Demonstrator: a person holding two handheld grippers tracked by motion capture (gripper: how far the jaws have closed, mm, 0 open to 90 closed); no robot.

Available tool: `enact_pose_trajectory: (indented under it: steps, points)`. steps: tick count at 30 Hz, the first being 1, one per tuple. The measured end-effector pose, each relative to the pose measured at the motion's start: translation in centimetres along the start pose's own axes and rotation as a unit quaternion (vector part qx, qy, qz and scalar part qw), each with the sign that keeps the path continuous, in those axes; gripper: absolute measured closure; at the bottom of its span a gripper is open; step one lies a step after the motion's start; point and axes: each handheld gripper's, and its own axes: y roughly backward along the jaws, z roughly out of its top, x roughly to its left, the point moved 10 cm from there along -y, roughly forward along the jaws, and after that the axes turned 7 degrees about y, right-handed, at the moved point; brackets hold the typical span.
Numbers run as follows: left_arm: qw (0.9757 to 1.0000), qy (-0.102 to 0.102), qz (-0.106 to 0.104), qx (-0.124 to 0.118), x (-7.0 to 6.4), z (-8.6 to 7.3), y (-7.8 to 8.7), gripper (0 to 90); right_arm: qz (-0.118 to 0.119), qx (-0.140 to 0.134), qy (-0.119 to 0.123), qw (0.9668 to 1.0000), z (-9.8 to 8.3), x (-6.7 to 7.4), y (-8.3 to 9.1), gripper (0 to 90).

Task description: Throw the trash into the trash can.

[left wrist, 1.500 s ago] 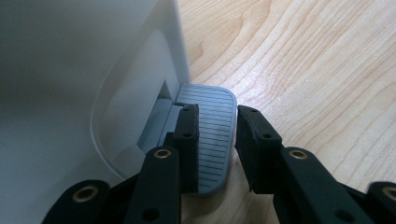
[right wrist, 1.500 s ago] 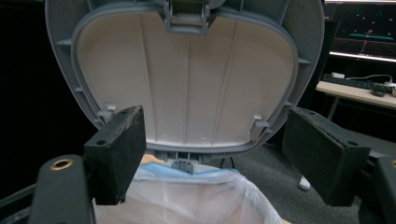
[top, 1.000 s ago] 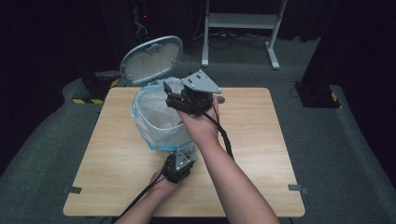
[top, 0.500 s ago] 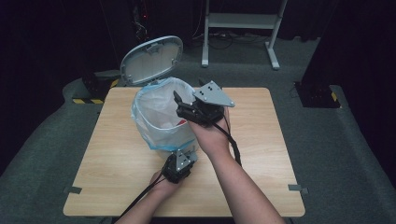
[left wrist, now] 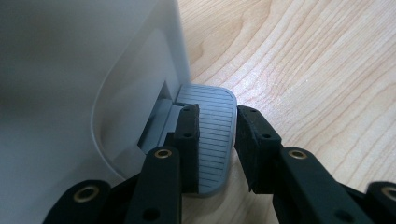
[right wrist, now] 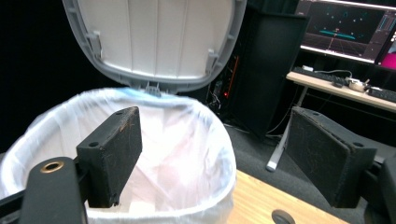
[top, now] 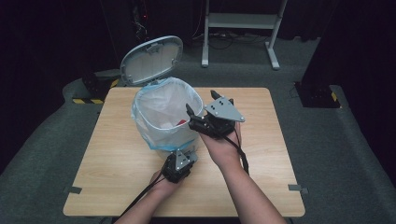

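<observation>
A white pedal bin (top: 163, 121) with a clear liner stands on the wooden table (top: 271, 154), its lid (top: 152, 59) tipped up. Something red (top: 181, 122) lies inside it. My left gripper (top: 180, 161) sits low at the bin's near foot. In the left gripper view its jaws (left wrist: 217, 114) rest on the grey ribbed pedal (left wrist: 212, 135), slightly apart and pinching nothing. My right gripper (top: 201, 102) hovers at the bin's near-right rim, pointing at the lid (right wrist: 154, 37). It (right wrist: 215, 121) is open and empty, its jaws having just opened a little further.
Beyond the table stand a white desk frame (top: 243, 21) and a black-and-yellow striped block (top: 91, 100) on the floor. A dark box (top: 317, 93) sits off the table's right side. A monitor (right wrist: 350, 28) glows over a desk behind the bin.
My right gripper has drawn back from over the bin's mouth toward the near right and sunk a little. The left gripper has stayed on the pedal and the lid remains up.
</observation>
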Motion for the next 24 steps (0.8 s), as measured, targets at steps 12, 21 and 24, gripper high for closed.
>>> enact_pose_trajectory:
  steps: [12,21,24]
  points:
    - [1.0000,0.004,-0.002,-0.004,0.0,0.0,0.0,70.0,-0.016,0.042,-0.021,0.9988,-5.9,-1.1,1.2,14.8]
    - [1.0000,0.001,-0.002,-0.001,0.1,0.0,0.0,70.0,-0.042,0.088,-0.041,0.9944,-12.6,-2.2,2.5,14.1]
    - [1.0000,0.000,-0.002,0.000,0.1,0.0,0.1,70.0,-0.048,0.107,-0.046,0.9921,-15.0,-2.4,2.9,14.0]
